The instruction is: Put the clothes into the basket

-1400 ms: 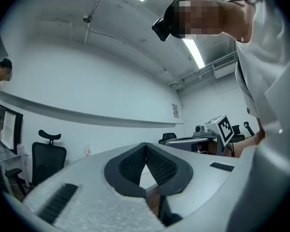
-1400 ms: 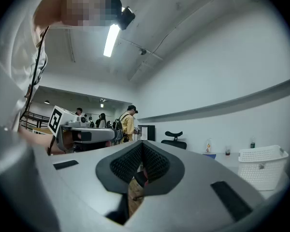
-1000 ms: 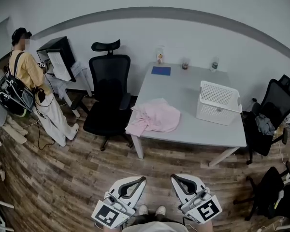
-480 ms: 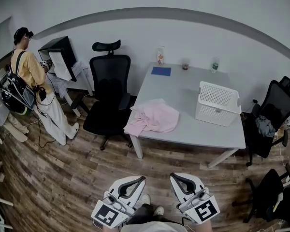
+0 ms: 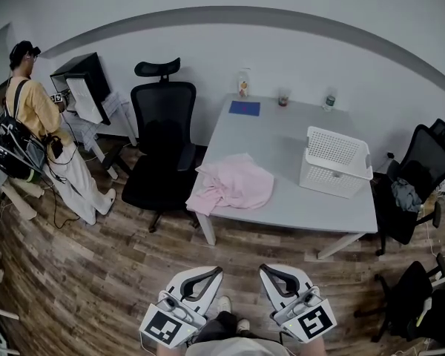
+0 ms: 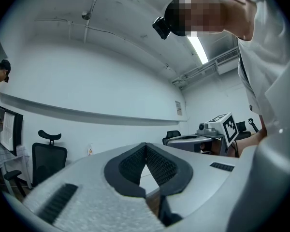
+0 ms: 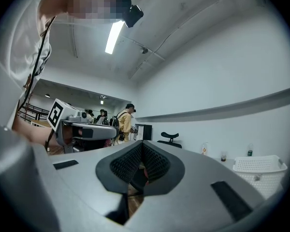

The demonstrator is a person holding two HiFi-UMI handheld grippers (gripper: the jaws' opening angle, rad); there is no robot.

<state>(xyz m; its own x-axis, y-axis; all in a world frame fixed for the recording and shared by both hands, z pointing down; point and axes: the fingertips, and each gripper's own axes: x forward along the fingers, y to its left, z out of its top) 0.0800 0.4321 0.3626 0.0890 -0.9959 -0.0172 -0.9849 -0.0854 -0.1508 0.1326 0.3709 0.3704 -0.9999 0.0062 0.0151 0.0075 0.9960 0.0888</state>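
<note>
Beside the pink clothes [image 5: 234, 185], black office chair [image 5: 161, 133]

Left claw [image 5: 219, 271] and right claw [image 5: 262, 268] held side by side, low in front of the body. Both point level and away from the person, tips angled slightly toward each other but apart. Each pair of jaws closed tip to tip; nothing gripped in either.
</note>
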